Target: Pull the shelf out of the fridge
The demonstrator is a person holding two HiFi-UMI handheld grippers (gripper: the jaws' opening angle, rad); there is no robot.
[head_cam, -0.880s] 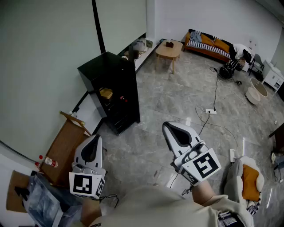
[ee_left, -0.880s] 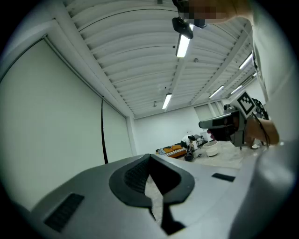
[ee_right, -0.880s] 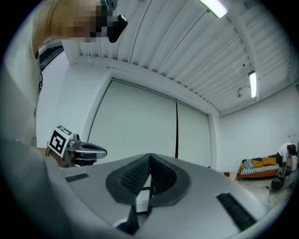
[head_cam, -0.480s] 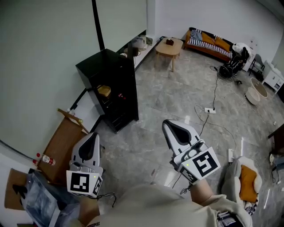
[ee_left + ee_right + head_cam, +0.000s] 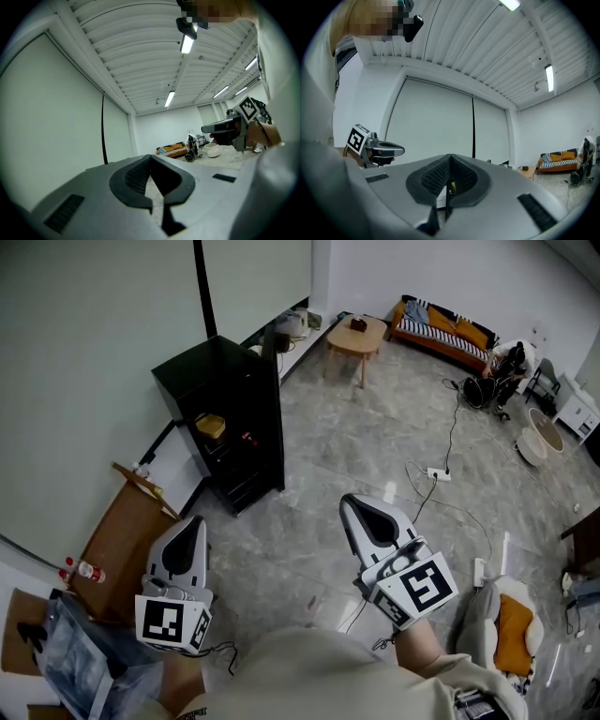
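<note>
A black fridge (image 5: 234,399) is seen in the head view, tall and narrow, standing upright on the grey floor (image 5: 356,474) close to the pale wall (image 5: 94,334), well apart from the person. Its dark interior is shown on the side turned toward the camera; whether a door is open or glazed cannot be told. Several stacked levels are made out inside. The upper shelf (image 5: 217,439) is seated inside the cabinet, not pulled out, with a yellow item (image 5: 208,425) resting on it.
</note>
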